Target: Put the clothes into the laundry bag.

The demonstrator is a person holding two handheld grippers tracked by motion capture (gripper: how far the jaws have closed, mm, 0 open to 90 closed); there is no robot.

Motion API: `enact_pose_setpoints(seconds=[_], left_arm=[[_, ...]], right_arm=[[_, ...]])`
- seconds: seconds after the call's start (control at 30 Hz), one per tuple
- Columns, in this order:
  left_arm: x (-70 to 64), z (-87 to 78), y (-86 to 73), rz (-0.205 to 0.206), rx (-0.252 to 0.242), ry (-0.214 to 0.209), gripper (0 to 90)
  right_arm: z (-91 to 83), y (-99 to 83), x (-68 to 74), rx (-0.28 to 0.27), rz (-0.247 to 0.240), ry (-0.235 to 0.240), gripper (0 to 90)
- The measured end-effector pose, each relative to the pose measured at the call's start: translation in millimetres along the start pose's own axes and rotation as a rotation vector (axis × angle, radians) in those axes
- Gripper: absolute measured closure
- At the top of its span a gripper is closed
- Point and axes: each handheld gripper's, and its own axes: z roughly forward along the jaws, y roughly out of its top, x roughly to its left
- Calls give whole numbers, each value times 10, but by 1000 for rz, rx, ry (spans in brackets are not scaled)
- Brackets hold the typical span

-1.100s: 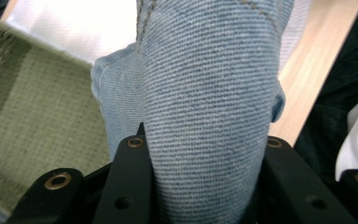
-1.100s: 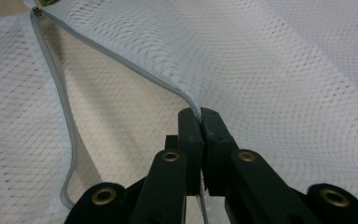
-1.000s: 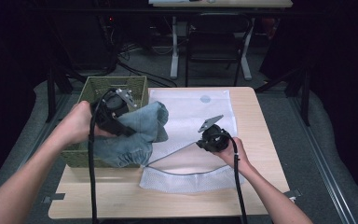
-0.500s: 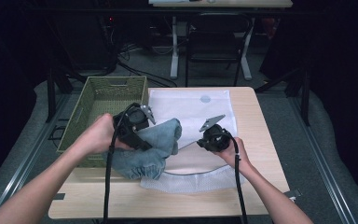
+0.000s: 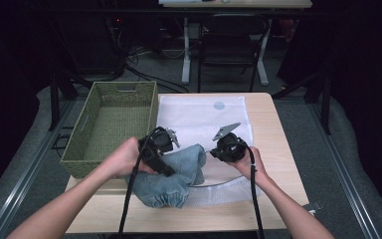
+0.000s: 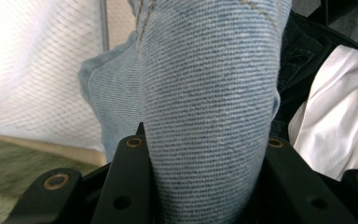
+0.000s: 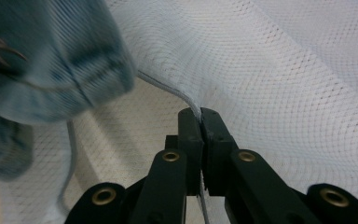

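A bundle of light blue denim [image 5: 171, 174] rests at the table's front middle, at the mouth of a white mesh laundry bag [image 5: 204, 117]. My left gripper [image 5: 165, 144] is shut on the denim [image 6: 209, 107], whose thick fold is pinched between the jaws. My right gripper [image 5: 218, 149] is shut on the bag's upper edge [image 7: 198, 112] and holds the opening lifted. In the right gripper view, the denim [image 7: 51, 65] sits at the bag's mouth to the left.
A green woven basket [image 5: 110, 124] stands at the table's left, beside the bag. A white cloth [image 6: 340, 121] and dark fabric lie to the right in the left gripper view. Chairs and desk legs stand beyond the far edge.
My left gripper has carried the denim out of the basket, rightward and toward the front, to the bag's mouth. The right gripper has held the bag's edge in place.
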Motion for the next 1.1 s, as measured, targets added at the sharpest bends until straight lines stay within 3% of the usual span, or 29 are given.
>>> enact_pose_setpoints(seconds=[0.23, 0.3, 0.4, 0.47, 0.53, 0.6, 0.7, 0.77, 0.87, 0.9, 0.93, 1.03, 1.1], left_arm=[[123, 257, -21, -29, -14, -52, 689], [183, 400, -22, -41, -1, -64, 688], [223, 494, -5, -57, -21, -87, 683], [235, 573, 21, -57, -4, -95, 678], [241, 631, 35, -58, 5, -89, 674], [260, 820, 75, -70, 35, -89, 662], [285, 923, 92, -82, 32, -103, 651], [340, 1051, 101, -107, 25, -86, 631], [379, 1098, 106, -123, 31, -80, 570], [379, 1098, 106, -123, 31, -80, 507], [381, 1083, 118, -133, 33, -46, 441], [369, 1040, 137, -130, 36, -19, 288], [322, 928, 151, -103, 10, 6, 241]], right_arm=[[-9, 12, 24, -3, 3, -5, 880], [-12, 14, 27, -6, 5, -5, 880], [-11, 17, 29, -9, -6, -2, 880], [-19, 22, 40, -10, -3, -3, 880], [-25, 25, 50, -7, 2, -3, 880], [-53, 34, 54, -19, -11, -3, 880], [-86, 33, 56, -28, -10, -2, 881], [-95, 29, 60, -27, -7, 0, 880], [-91, 27, 72, -25, -3, 4, 880], [-91, 27, 72, -25, -3, 4, 880], [-88, 30, 75, -26, -5, 4, 881], [-83, 32, 71, -27, -12, 6, 881], [-86, 32, 72, -27, -12, 5, 880]])
